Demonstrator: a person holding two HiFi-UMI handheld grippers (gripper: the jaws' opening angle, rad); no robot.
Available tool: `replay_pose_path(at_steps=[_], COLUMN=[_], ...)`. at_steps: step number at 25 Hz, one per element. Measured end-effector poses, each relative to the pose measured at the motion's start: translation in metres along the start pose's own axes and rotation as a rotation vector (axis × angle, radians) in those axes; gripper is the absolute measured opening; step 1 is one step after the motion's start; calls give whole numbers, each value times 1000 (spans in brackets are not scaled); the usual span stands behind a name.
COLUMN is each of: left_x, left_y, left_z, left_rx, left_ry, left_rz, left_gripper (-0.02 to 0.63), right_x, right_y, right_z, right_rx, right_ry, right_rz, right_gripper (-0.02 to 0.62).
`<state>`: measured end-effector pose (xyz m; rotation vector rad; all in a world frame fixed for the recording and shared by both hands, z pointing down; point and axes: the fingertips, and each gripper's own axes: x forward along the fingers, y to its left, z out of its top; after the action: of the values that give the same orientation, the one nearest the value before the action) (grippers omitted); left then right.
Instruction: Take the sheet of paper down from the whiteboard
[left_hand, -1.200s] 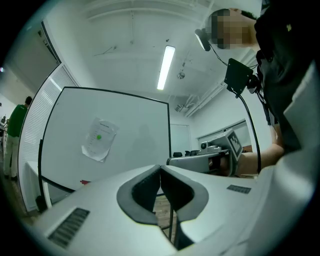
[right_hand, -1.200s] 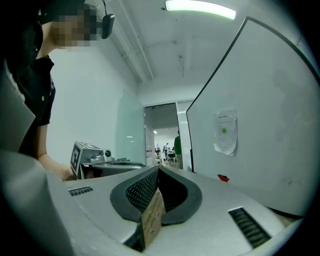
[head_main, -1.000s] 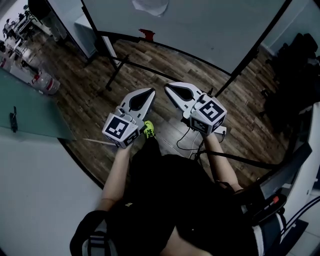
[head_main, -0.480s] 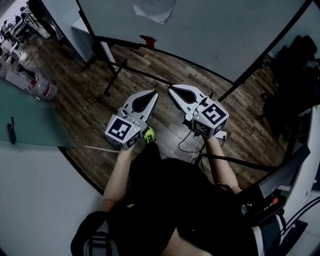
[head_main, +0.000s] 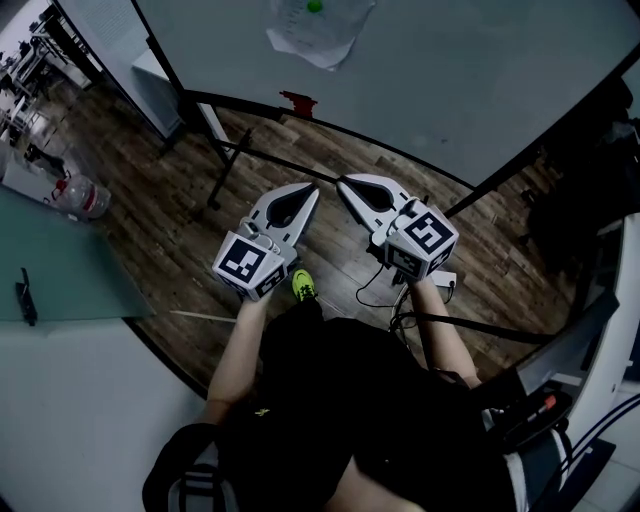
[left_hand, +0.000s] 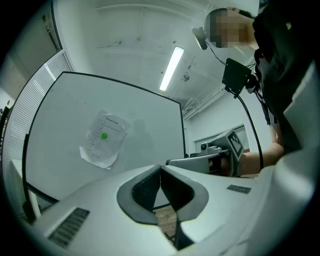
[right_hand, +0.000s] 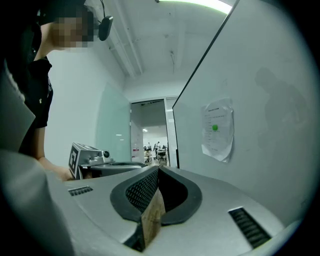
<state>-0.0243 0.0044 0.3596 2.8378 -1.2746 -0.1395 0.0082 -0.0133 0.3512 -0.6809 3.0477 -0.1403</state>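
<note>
Sheet of paper (head_main: 312, 38) under green magnet (head_main: 315, 6), left of middle on whiteboard (head_main: 480, 70), print too small to read. Left gripper (head_main: 308, 190), right gripper (head_main: 342, 183) pressed together, empty.

Below me runs a dark wood-plank floor (head_main: 175, 225), where a clear plastic bottle (head_main: 85, 197) sits off to my left, close to a frosted glass panel (head_main: 70, 250) that carries a small black handle (head_main: 24, 297). A thin black cable (head_main: 375, 288) curls across the planks between my yellow-green shoe (head_main: 303, 286) and a white power strip (head_main: 443, 281). A dark heap of bags (head_main: 585, 170) lies at my right, a long ceiling lamp (left_hand: 171, 67) glows overhead, and an open doorway (right_hand: 150, 135) shows a lit office beyond.
</note>
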Motion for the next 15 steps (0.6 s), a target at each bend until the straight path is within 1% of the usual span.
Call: replay_pose_path(at_steps=[12,15], left_x=[43,53], left_y=[90,108], left_z=[3,8], left_rx=[10,21], left_ry=[15,-2], left_rz=[-49,-69], left_gripper=[18,18], right_x=[77,92], right_y=[-61,-76], right_z=[7,12], right_rx=[-9,-16], right_ry=[-12,-19], right_rz=[-60,-82], right_gripper=[-3,-3])
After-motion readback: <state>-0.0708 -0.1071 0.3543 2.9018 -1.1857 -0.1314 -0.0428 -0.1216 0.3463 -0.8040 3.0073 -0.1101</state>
